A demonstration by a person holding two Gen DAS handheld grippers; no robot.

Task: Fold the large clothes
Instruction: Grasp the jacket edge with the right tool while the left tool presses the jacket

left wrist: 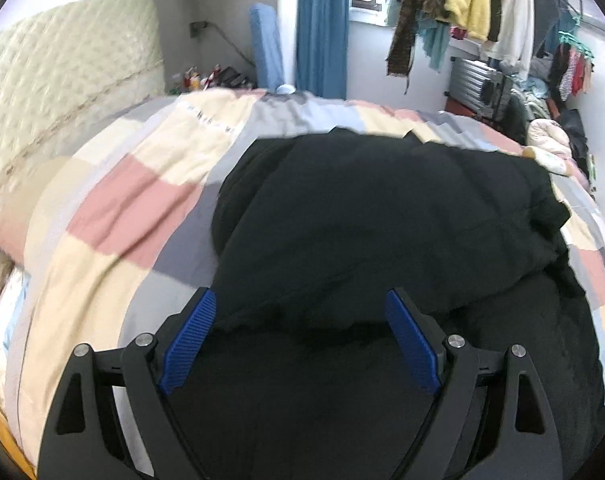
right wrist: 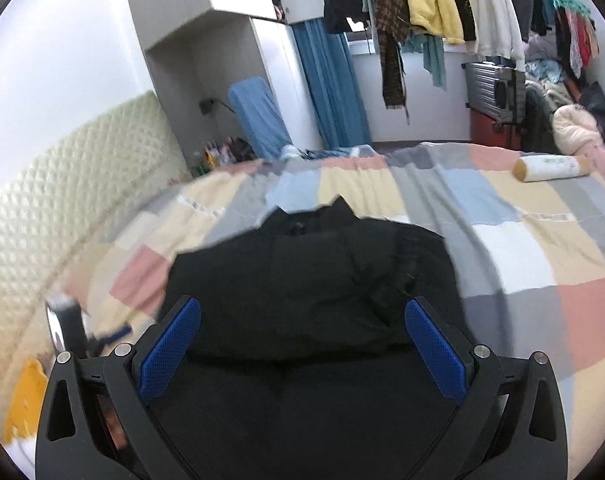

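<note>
A large black garment [left wrist: 382, 208] lies partly folded on a patchwork quilt [left wrist: 134, 208] that covers the bed. My left gripper [left wrist: 301, 294] hovers over its near hem, jaws wide open, blue pads [left wrist: 190, 340] clear of the cloth. In the right wrist view the same black garment [right wrist: 310, 280] shows its collar pointing away, with a folded layer on top. My right gripper [right wrist: 303, 301] hangs above the near part of it, also wide open with nothing pinched. A blurred dark device [right wrist: 66, 320] shows at the left edge of that view.
A quilted cream headboard [left wrist: 62, 80] bounds the bed on the left. Hanging clothes [left wrist: 462, 0] and a silver suitcase [left wrist: 478, 84] stand beyond the far side. A rolled cream bolster [right wrist: 550, 168] lies at the far right of the quilt [right wrist: 502, 240]. Something yellow [right wrist: 26, 396] sits at the left.
</note>
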